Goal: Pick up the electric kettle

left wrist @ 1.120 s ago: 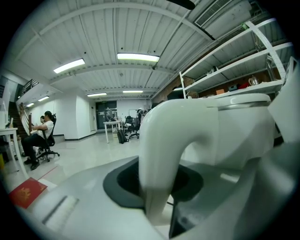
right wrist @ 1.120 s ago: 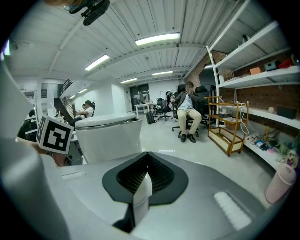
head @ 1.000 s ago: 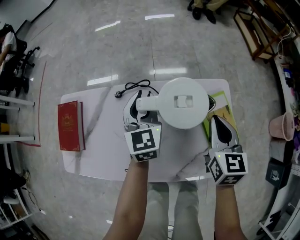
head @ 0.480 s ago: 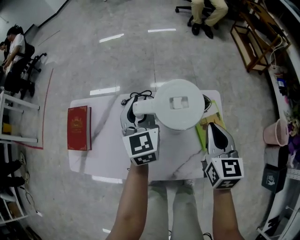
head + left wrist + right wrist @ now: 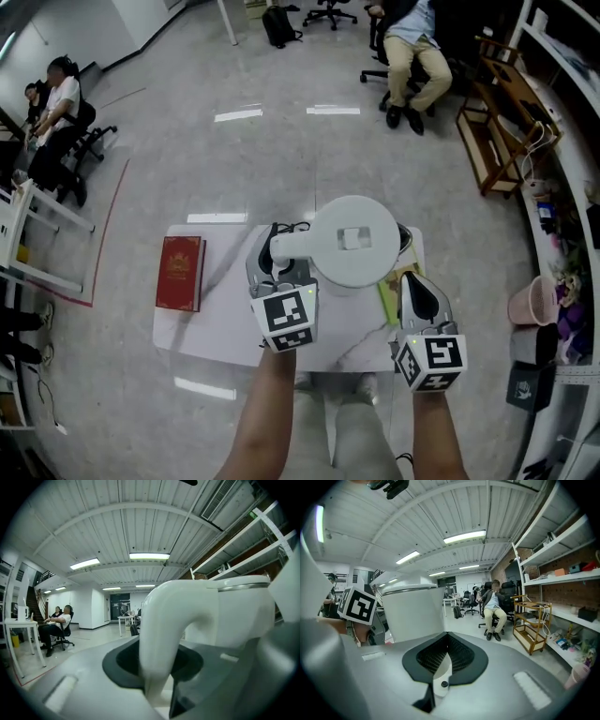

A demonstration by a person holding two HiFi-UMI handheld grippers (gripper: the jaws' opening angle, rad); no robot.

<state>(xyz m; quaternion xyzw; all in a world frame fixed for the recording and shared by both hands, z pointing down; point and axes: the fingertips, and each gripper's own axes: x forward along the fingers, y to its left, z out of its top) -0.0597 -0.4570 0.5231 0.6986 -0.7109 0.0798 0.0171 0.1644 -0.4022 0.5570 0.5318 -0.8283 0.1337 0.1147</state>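
The electric kettle (image 5: 352, 242) is gripped by its handle (image 5: 161, 634) in the clenched jaws of the left gripper (image 5: 274, 267), apparently so that it hangs upright above the far right part of the worktop (image 5: 225, 314). The left forearm is stretched forward. The right gripper (image 5: 413, 284) is held just beside the kettle, jaws closed on nothing.

The kettle (image 5: 352, 242) is smooth white plastic with a slight gloss on the handle. The left gripper (image 5: 272, 262) and right gripper (image 5: 417, 292) have matt grey plastic shells, and the right one's pads (image 5: 459, 656) are black and finely ribbed. The table (image 5: 216, 323) is glossy, marble-veined white. At nine o'clock, the red book (image 5: 180, 273) looks matt. The floor (image 5: 234, 159) is polished and reflective.
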